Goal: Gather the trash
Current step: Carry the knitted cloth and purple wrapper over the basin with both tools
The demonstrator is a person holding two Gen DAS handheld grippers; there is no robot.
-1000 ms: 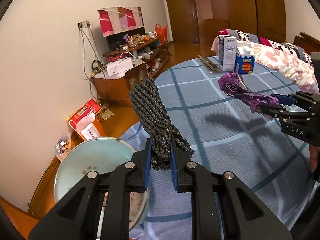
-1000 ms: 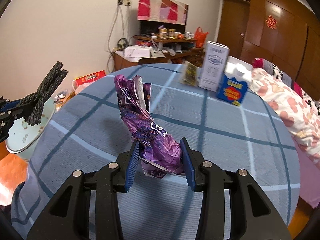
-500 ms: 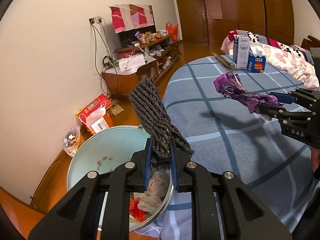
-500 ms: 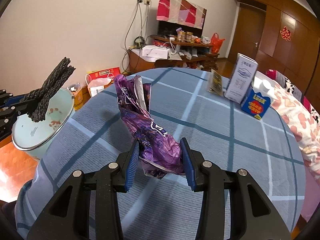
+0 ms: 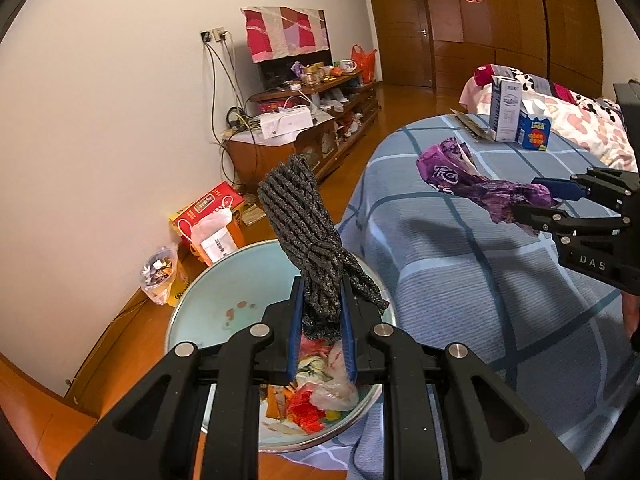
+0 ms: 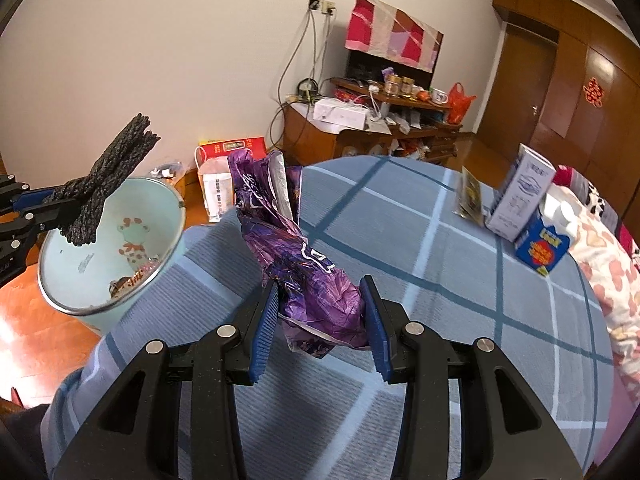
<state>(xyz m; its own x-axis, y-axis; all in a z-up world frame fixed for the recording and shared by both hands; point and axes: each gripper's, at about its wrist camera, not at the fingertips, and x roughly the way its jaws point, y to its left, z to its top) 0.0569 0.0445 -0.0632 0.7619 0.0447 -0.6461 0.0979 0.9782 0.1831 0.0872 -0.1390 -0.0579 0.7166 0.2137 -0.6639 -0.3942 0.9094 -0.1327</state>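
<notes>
My left gripper (image 5: 321, 328) is shut on a dark grey knitted bundle (image 5: 308, 236) and holds it over the open pale-blue bin (image 5: 208, 308), which has trash in its bottom. The bundle (image 6: 108, 176) and the bin (image 6: 80, 264) also show at the left of the right wrist view. My right gripper (image 6: 320, 320) is shut on a crumpled purple wrapper (image 6: 288, 248) above the blue checked tablecloth (image 6: 440, 320). The wrapper (image 5: 472, 184) and right gripper (image 5: 560, 200) show at the right in the left wrist view.
A white carton (image 6: 524, 196), a blue carton (image 6: 540, 244) and a flat packet (image 6: 470, 196) stand at the table's far side. A red box (image 5: 208, 212) and bags lie on the wood floor by the wall. A cluttered cabinet (image 5: 296, 132) stands behind.
My left gripper has carried the knitted bundle leftwards off the table edge to above the bin. My right gripper has followed with the purple wrapper toward the table's left edge.
</notes>
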